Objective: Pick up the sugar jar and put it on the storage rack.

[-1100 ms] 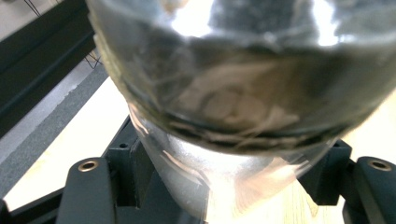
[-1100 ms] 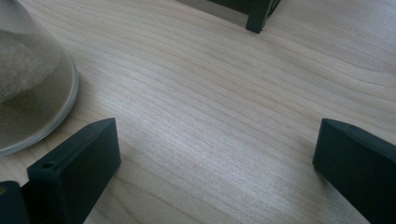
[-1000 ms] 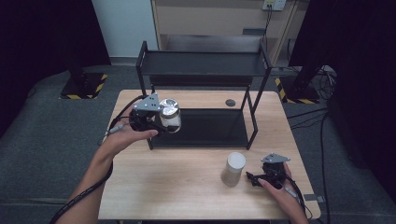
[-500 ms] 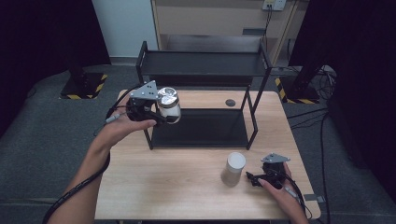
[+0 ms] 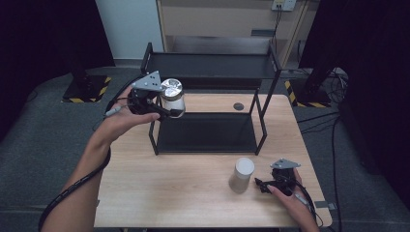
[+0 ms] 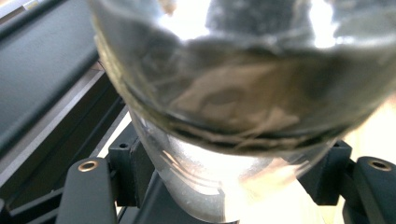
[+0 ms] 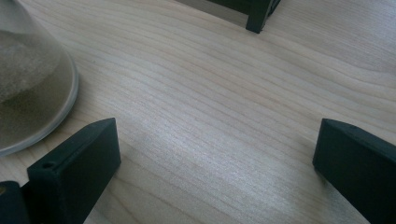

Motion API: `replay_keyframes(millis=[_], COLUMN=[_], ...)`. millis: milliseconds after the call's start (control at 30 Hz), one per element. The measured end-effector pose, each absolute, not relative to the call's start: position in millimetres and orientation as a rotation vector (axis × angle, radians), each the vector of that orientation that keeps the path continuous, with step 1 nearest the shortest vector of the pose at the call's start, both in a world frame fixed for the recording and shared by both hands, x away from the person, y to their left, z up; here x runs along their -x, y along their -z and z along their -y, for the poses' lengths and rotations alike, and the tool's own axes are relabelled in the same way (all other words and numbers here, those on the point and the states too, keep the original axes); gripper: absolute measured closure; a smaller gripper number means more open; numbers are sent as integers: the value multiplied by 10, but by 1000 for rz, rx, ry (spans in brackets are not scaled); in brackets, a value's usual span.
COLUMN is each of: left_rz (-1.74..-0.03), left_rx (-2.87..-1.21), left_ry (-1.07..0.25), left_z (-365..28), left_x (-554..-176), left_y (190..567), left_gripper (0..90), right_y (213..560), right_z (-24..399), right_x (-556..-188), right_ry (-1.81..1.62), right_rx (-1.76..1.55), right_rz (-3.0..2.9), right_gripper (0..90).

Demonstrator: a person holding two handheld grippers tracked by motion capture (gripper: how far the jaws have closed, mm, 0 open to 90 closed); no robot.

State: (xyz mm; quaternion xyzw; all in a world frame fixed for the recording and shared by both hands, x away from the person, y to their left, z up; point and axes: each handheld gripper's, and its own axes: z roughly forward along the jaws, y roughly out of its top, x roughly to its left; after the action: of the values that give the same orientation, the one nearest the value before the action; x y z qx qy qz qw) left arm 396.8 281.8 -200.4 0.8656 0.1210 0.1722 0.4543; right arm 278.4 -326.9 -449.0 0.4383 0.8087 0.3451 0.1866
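My left gripper (image 5: 167,110) is shut on a clear glass jar (image 5: 172,96) with a silvery lid, held in the air at the left front post of a black two-tier shelf rack (image 5: 210,72). In the left gripper view the jar (image 6: 233,93) looms close between the two black jaws. A white cylindrical container (image 5: 241,174) stands on the wooden table (image 5: 169,188) in front of the rack. My right gripper (image 5: 261,185) rests on the table just right of that container, jaws open with nothing between them; the container's edge (image 7: 32,88) lies at the left of the right gripper view.
The rack's lower shelf (image 5: 208,133) is a dark flat plate at table level, its upper shelf higher and farther back. A small dark disc (image 5: 238,106) lies on the table behind the rack. Cables trail from both grippers.
My left hand has lifted the jar from beside the lower shelf up toward the level of the top shelf. The right gripper and the white container have stayed put.
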Motion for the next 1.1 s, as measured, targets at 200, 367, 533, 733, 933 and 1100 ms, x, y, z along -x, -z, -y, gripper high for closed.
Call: replay_keyframes(millis=[200,367,533,733,933,1100], left_rz=[-306,-308,-306,-309,-330,-344], left_rx=[-2135,-2129,-2128,-2114,-2133,-2134], left_ry=[-427,-437,-444,-465,-483,-496], left_z=[-2787,-2763,-2726,-2675,-2581,-2558], left_x=[-4012,-4045,-4080,-4114,-4169,-4227], left_y=[1909,1815,1696,1561,1432,1379], left_gripper=[299,300,300,300,300,299], right_y=[4490,4490,4490,4490,4488,4488], right_z=[3269,3269,3269,3270,3269,3269], right_x=[-2784,-2784,-2784,-2785,-2785,-2785], right_ry=[-972,-972,-972,-972,-971,-971], right_rx=[-1234,-1234,-1234,-1234,-1234,-1235], right_rz=[-2277,-2277,-2277,-2277,-2278,-2278], right_gripper=[12,12,12,12,12,12])
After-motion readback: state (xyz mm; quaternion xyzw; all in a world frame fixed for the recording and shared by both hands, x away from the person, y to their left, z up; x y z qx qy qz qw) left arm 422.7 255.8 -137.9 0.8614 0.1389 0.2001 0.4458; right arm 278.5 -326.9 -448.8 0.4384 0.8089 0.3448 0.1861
